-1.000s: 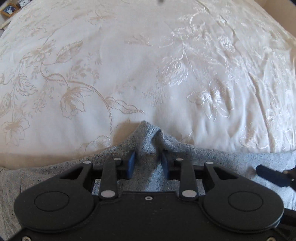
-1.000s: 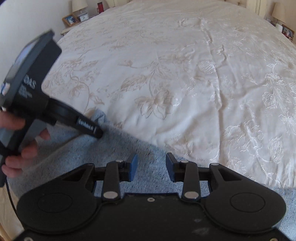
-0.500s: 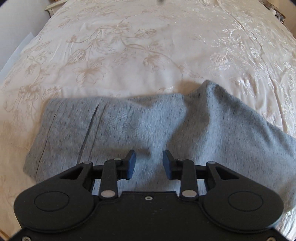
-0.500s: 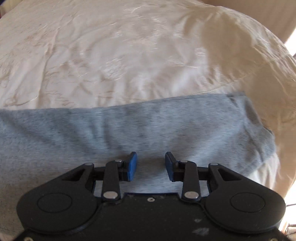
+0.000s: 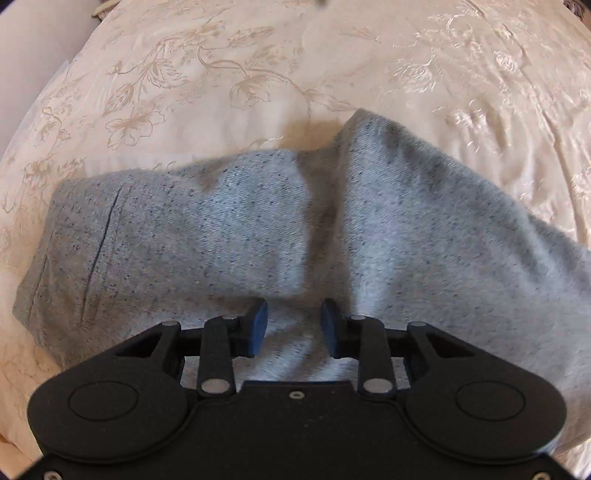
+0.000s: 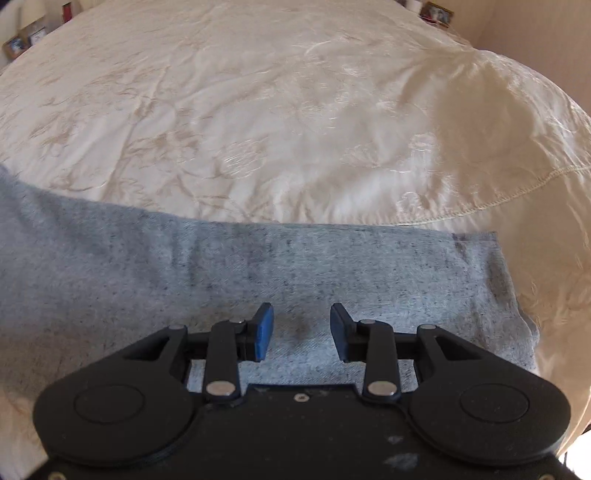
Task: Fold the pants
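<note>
The grey speckled pants (image 5: 229, 236) lie on the cream bedspread. In the left wrist view the waistband end is at the left and a raised fold ridge runs up the middle to a peak. My left gripper (image 5: 293, 325) hovers over the near edge of the pants, open, with nothing between its blue pads. In the right wrist view the pant leg (image 6: 258, 280) stretches across to a hem at the right (image 6: 491, 258). My right gripper (image 6: 301, 330) is open above the leg, holding nothing.
The cream floral bedspread (image 5: 258, 74) covers the whole bed (image 6: 258, 110). Its stitched right edge (image 6: 480, 206) drops off at the right. Picture frames stand on furniture at the far left (image 6: 22, 40) and far right (image 6: 436, 13).
The left gripper let go of the bunched fabric and pulled back over the pants. The right gripper swung right toward the leg hem. Both views have since closed in slightly.
</note>
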`<state>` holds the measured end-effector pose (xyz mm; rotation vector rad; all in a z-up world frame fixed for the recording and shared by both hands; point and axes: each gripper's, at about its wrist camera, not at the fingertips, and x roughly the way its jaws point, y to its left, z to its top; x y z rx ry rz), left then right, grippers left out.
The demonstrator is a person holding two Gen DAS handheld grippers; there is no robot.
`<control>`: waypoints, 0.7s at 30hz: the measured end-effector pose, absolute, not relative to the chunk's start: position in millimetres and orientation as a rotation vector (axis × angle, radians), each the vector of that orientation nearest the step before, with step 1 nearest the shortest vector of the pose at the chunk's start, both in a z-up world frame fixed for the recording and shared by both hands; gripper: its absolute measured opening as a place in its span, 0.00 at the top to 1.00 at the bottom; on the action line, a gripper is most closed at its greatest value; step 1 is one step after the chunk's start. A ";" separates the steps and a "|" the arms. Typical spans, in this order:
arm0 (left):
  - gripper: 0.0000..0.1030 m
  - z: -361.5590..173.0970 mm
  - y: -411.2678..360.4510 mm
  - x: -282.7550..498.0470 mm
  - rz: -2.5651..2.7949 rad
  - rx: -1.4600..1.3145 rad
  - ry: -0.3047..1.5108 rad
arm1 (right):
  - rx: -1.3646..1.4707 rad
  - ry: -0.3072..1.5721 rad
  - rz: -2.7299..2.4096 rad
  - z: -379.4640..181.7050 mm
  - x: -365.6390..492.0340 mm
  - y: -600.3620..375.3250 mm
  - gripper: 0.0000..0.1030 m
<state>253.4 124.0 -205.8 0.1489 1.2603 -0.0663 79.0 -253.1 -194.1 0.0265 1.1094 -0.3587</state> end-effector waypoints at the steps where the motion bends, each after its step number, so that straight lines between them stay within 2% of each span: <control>1: 0.62 -200.2 119.1 250.2 -0.062 0.119 1.264 | 0.011 1.124 -0.319 -195.6 74.9 -249.5 0.65; 7: 0.61 -182.4 83.6 211.9 -0.071 0.073 1.278 | -0.154 1.173 -0.273 -226.5 63.5 -273.0 0.67; 10: 0.61 -175.8 66.4 186.0 -0.069 0.085 1.264 | -0.061 1.149 -0.427 -221.4 73.2 -337.0 0.68; 15: 0.60 -171.3 41.6 159.0 -0.058 0.095 1.260 | 0.130 1.002 -0.527 -180.5 56.5 -424.7 0.64; 21: 0.60 -171.1 22.1 136.3 -0.035 0.080 1.281 | 0.197 1.026 -0.424 -185.0 54.8 -479.2 0.64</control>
